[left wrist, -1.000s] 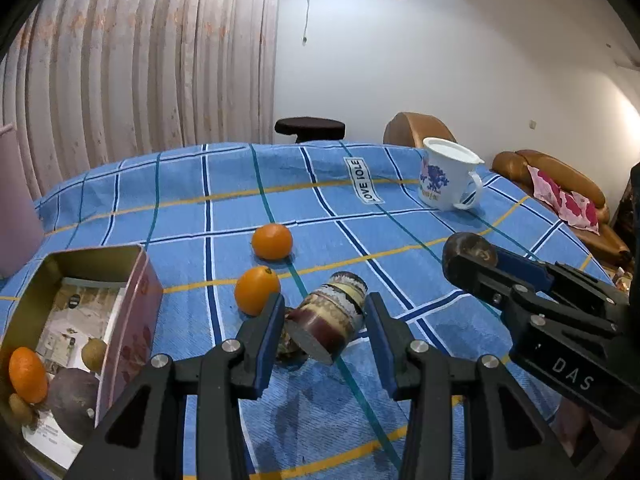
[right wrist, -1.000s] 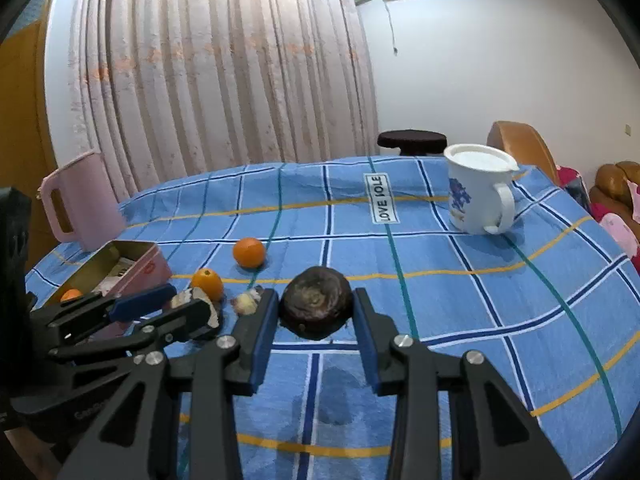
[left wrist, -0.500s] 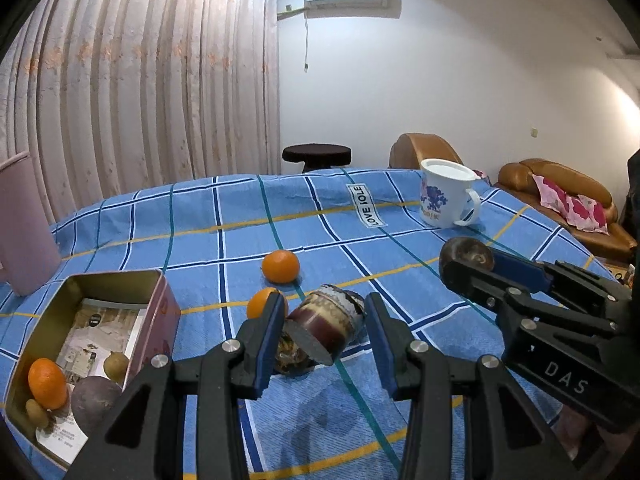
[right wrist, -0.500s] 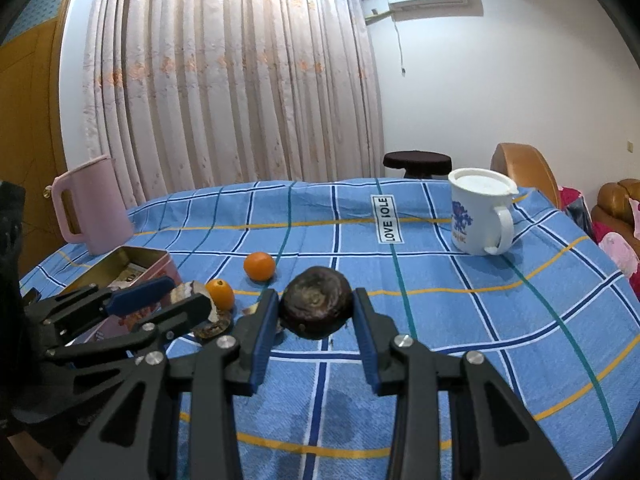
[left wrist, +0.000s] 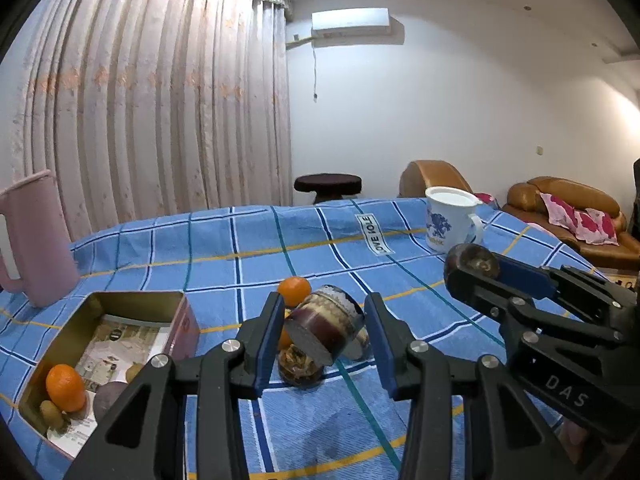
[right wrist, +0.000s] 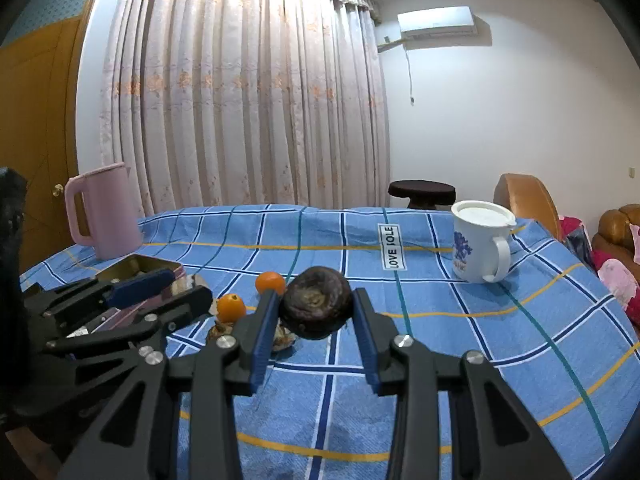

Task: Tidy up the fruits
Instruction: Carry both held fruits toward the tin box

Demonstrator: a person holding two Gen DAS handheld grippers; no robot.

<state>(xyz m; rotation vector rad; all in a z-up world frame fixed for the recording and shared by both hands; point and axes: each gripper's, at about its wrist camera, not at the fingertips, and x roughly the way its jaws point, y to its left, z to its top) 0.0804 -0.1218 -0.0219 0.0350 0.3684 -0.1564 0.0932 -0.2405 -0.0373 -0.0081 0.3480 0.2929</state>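
My left gripper is shut on a brown-and-cream striped piece of fruit and holds it above the blue checked cloth. My right gripper is shut on a dark brown round fruit, also lifted; it shows in the left wrist view. Two oranges lie on the cloth, with small brown fruits beneath the left gripper. An open tin box at the left holds an orange, a dark fruit and small brown fruits.
A pink jug stands at the far left behind the tin. A white lidded mug stands at the far right of the cloth. Brown sofas and a dark stool lie beyond the table.
Both grippers have risen and tilted up with their fruits still held; the table shows lower in both views. The fruits on the cloth have not moved.
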